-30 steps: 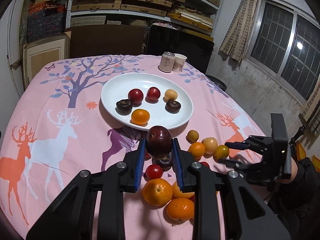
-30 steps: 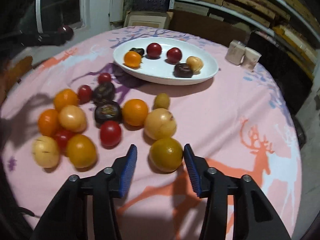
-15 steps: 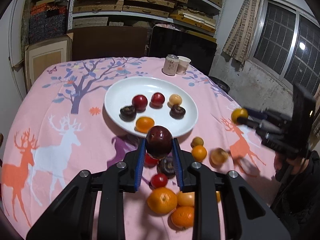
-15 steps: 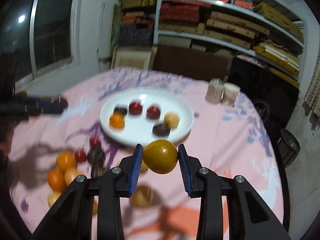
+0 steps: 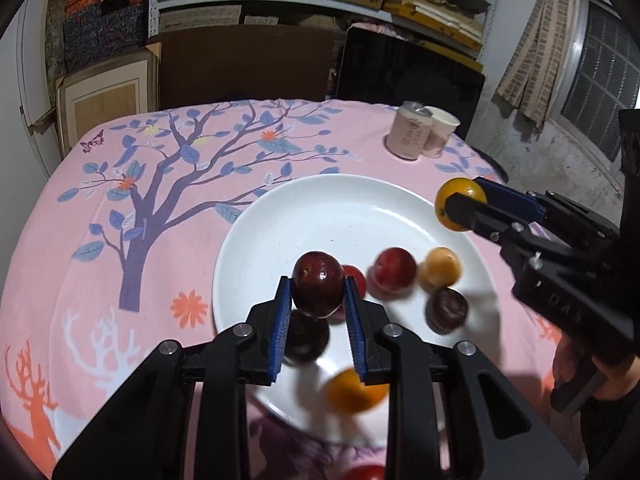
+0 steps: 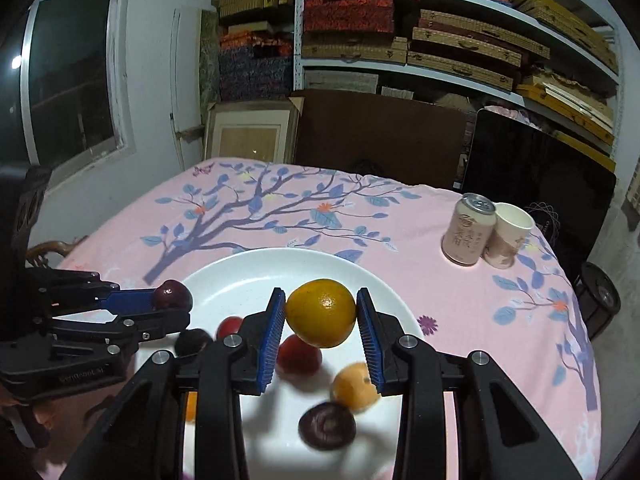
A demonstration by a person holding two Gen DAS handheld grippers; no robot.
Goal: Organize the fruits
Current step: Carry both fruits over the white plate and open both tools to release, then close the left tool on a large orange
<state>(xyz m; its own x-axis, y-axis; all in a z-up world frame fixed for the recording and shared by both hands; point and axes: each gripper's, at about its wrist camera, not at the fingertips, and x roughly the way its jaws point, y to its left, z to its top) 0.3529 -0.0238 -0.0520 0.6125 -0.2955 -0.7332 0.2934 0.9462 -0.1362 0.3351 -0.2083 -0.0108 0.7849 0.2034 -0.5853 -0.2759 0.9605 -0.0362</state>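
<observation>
My left gripper (image 5: 318,290) is shut on a dark red plum (image 5: 319,289) and holds it above the near part of the white plate (image 5: 320,204). My right gripper (image 6: 321,314) is shut on a yellow-orange citrus fruit (image 6: 321,313) above the same plate (image 6: 248,276). The right gripper with its fruit (image 5: 460,203) shows over the plate's right rim in the left wrist view. The left gripper with the plum (image 6: 173,295) shows at the plate's left rim in the right wrist view. Several fruits lie on the plate: a red plum (image 5: 394,274), a yellow one (image 5: 440,270), a dark one (image 5: 447,310), an orange (image 5: 356,392).
A drink can (image 6: 468,236) and a paper cup (image 6: 506,238) stand at the table's far right. The round table has a pink cloth (image 5: 140,200) with tree and deer prints. Shelves of boxes, a framed board and a dark screen stand behind the table.
Both grippers moved forward from the loose fruit pile to above the plate. The right gripper closed on the yellow-orange fruit and lifted it. The left kept hold of the plum.
</observation>
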